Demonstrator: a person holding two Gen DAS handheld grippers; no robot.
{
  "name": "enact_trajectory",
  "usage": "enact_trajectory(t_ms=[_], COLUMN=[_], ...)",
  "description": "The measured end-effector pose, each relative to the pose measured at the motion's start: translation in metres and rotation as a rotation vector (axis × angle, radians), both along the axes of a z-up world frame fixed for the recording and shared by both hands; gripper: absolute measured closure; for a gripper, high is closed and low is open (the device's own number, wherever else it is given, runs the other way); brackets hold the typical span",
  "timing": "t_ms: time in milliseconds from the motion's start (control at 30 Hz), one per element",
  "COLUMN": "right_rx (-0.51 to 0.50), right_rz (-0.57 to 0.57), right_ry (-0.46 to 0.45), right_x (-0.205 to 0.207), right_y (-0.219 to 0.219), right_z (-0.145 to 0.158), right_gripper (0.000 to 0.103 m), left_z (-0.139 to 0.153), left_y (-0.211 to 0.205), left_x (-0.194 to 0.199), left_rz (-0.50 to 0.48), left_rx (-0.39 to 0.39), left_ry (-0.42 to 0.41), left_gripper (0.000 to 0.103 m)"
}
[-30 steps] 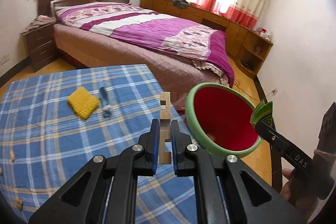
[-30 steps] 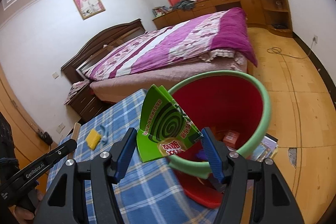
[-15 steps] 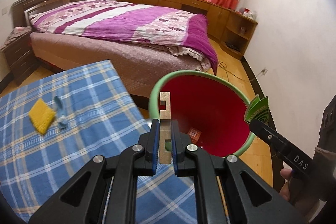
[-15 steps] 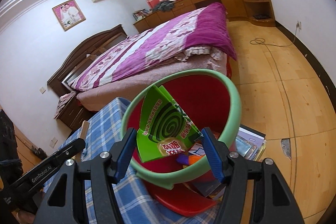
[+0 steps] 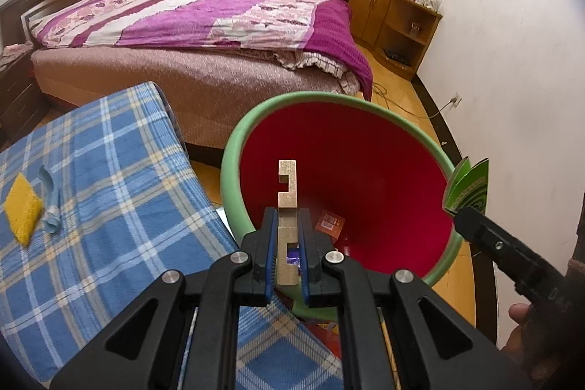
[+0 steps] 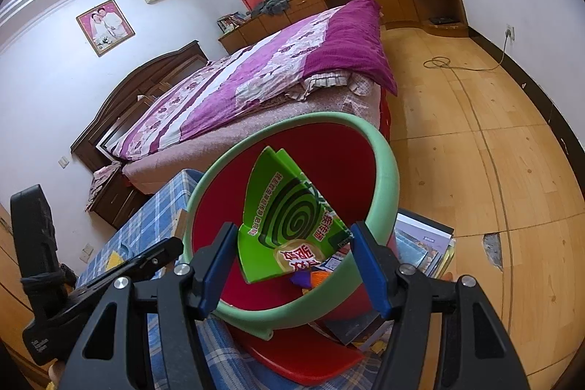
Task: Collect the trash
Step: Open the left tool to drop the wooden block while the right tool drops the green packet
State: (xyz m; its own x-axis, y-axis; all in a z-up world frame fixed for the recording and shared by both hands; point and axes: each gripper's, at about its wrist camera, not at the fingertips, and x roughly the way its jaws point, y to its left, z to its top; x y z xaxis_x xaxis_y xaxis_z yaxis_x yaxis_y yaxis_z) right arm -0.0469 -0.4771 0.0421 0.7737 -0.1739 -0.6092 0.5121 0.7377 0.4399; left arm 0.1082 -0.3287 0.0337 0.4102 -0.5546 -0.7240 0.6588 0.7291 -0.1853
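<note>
A red bin with a green rim [image 5: 234,148] [image 6: 387,178] stands beside the blue plaid table [image 5: 109,178]. My left gripper [image 5: 287,243] is shut on a notched wooden piece [image 5: 287,189] and holds it over the bin's near rim. My right gripper [image 6: 292,262] is shut on a green mosquito-coil box [image 6: 289,225] and holds it over the bin's mouth; the box also shows at the right in the left wrist view [image 5: 470,187]. Small packets [image 5: 330,221] lie at the bin's bottom.
A yellow sponge [image 5: 20,207] and a blue wrapper [image 5: 49,200] lie on the table at the left. A bed with a purple cover [image 5: 201,24] stands behind. Books or magazines [image 6: 420,240] lie on the wooden floor by the bin.
Both grippers have moved from beside the bin to over its mouth, each still holding its item. The table has slid to the left in the left wrist view.
</note>
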Motion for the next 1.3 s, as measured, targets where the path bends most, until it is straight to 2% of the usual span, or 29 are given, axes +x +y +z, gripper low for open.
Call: enact_trajectory(t_ms=[200, 367, 600, 767, 867, 1300], right_rx=[0.005, -0.013, -0.014, -0.012, -0.015, -0.042], right_rz=[-0.003, -0.001, 0.016, 0.024, 0.034, 0.041], right_ry=[0.011, 0.013, 0.024, 0.032, 0.026, 0.036], right_x=[0.003, 0.008, 0.019, 0.022, 0.023, 0.022], right_y=[-0.005, -0.008, -0.008, -0.002, 0.001, 0.017], right_z=[-0.005, -0.009, -0.013, -0.013, -0.011, -0.001], right_gripper=[0.037, 0.037, 0.035, 0.033, 0.026, 0.026], left_z=[-0.004, -0.005, -0.008, -0.007, -0.006, -0.001], left_y=[-0.005, -0.001, 0.013, 0.026, 0.032, 0.066], left_x=[-0.002, -0.004, -0.003, -0.003, -0.002, 0.000], left_rz=[-0.018, 0.000, 0.046, 0.088, 0.105, 0.176], left_rx=[0.007, 0.002, 0.005, 0.001, -0.002, -0.009], left_ry=[-0.005, 0.005, 0.038, 0.040, 0.046, 0.061], left_gripper=[0.093, 0.074, 0.073, 0.064, 0.063, 0.063])
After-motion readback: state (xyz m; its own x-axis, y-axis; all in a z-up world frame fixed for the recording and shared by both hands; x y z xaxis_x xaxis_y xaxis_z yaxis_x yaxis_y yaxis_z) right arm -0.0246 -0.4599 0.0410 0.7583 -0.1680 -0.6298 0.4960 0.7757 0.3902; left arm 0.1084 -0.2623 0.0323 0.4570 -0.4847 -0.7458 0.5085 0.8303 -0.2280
